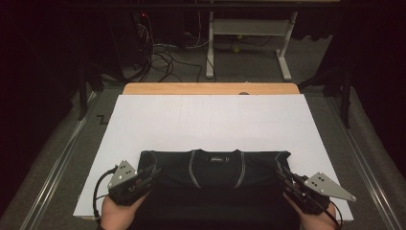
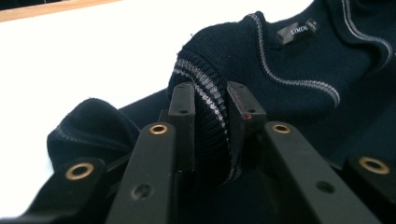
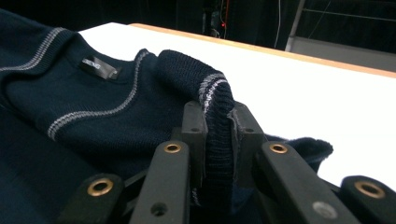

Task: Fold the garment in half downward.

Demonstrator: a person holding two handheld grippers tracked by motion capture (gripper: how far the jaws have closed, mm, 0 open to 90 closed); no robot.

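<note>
A dark navy knit sweater with grey stripes at collar and hem lies at the near edge of a white sheet, neck label facing up. My left gripper is shut on a bunched fold of the striped knit at the sweater's left side. My right gripper is shut on a similar striped fold at the right side. A hand holds each gripper from below. The collar label lies just beyond the left jaws, and the label lies left of the right jaws.
The white sheet covers a wooden table whose far edge shows bare. Beyond it stand a white desk frame and tangled cables on grey carpet. Metal rails run along both sides of the table.
</note>
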